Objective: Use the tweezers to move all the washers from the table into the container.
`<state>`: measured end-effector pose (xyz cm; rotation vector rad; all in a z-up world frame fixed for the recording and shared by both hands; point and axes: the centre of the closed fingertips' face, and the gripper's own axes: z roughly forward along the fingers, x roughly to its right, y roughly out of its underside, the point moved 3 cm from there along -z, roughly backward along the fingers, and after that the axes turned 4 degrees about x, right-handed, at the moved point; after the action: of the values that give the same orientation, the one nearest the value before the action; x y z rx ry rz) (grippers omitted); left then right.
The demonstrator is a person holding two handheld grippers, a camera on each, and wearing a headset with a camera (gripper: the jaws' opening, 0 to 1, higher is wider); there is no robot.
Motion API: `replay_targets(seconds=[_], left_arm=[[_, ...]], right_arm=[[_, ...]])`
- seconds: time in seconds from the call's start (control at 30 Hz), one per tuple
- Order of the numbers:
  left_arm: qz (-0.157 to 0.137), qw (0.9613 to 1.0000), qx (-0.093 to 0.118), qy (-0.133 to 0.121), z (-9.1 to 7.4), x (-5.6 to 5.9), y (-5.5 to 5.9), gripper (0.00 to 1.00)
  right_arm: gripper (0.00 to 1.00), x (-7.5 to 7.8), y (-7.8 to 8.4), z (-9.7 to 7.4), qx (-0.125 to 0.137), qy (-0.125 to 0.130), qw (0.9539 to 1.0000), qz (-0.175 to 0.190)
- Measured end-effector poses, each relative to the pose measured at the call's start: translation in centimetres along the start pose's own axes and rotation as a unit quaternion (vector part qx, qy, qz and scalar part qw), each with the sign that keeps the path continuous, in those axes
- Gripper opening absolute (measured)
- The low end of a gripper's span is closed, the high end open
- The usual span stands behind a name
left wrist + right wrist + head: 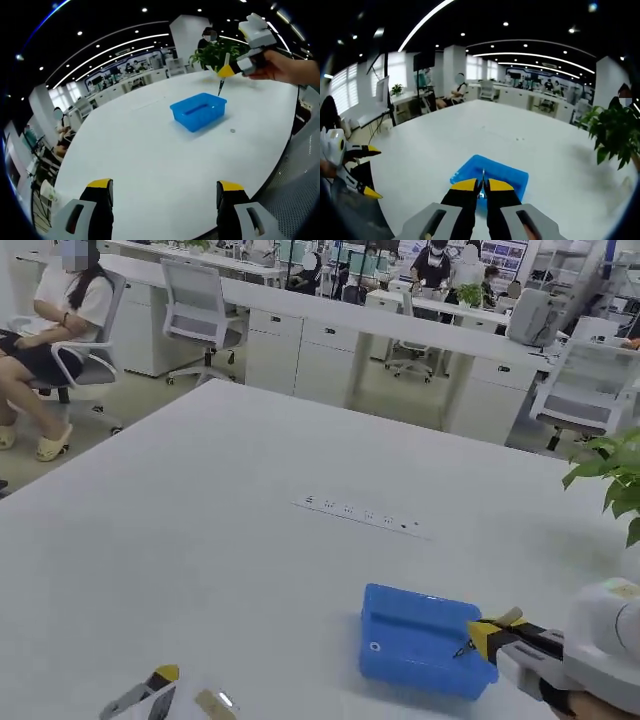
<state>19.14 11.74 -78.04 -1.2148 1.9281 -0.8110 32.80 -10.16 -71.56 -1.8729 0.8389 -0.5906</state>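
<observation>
A blue container (425, 640) stands on the white table (220, 540) near its front right. My right gripper (490, 635) is shut on thin tweezers (465, 647), whose tips hang over the container's right end. In the right gripper view the right gripper (482, 186) pinches the tweezers (483, 175) above the container (512, 176). One small washer (232, 131) lies on the table beside the container (198, 111). My left gripper (165, 187) is open and holds nothing, low at the table's near-left edge (150, 688). It stands well apart from the container.
A green plant (610, 475) stands at the table's right edge. A flush socket strip (365, 515) runs across the table beyond the container. Office chairs, desks and seated people fill the room behind the table.
</observation>
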Motion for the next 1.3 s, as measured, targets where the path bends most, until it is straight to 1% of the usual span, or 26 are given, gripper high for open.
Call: replay_targets(seconds=[0.13, 0.23, 0.3, 0.4, 0.6, 0.77, 0.83, 1.13, 1.23, 1.3], left_arm=[[-0.001, 1.0000, 0.003, 0.000, -0.1, 0.0, -0.1, 0.87], [0.000, 0.9999, 0.011, 0.000, -0.2, 0.0, -0.3, 0.87], [0.000, 1.0000, 0.010, -0.002, -0.1, 0.0, -0.3, 0.87], [-0.003, 1.0000, 0.008, -0.004, -0.1, -0.2, -0.2, 0.87], [-0.001, 1.0000, 0.008, -0.003, -0.1, -0.1, -0.3, 0.87], [0.000, 1.0000, 0.007, -0.002, -0.1, 0.0, -0.2, 0.87], [0.000, 1.0000, 0.005, -0.003, -0.1, -0.1, -0.2, 0.87], [0.002, 1.0000, 0.000, -0.001, 0.1, 0.0, 0.0, 0.87], [0.002, 1.0000, 0.001, 0.000, 0.1, 0.0, -0.1, 0.87], [0.005, 1.0000, -0.003, 0.002, 0.1, 0.1, 0.0, 0.87]], right_arm=[[0.03, -0.4, 1.0, -0.6, -0.008, -0.003, 1.0000, -0.003], [0.03, -0.6, 1.9, -1.0, -0.014, -0.006, 0.9998, 0.009], [0.03, -0.8, 2.5, -1.2, -0.018, -0.006, 0.9997, 0.017], [0.03, -1.1, 3.8, -1.4, -0.031, -0.010, 0.9993, 0.020], [0.03, -1.3, 5.4, -1.4, -0.048, -0.014, 0.9984, 0.026], [0.03, -1.4, 7.0, -1.0, -0.064, -0.017, 0.9967, 0.048], [0.03, -1.3, 7.3, -0.8, -0.067, -0.017, 0.9962, 0.053], [0.03, -1.2, 8.0, 0.1, -0.075, -0.017, 0.9954, 0.057], [0.03, -1.3, 8.3, 0.5, -0.080, -0.017, 0.9952, 0.054], [0.03, -1.3, 8.6, 0.6, -0.082, -0.017, 0.9951, 0.052]])
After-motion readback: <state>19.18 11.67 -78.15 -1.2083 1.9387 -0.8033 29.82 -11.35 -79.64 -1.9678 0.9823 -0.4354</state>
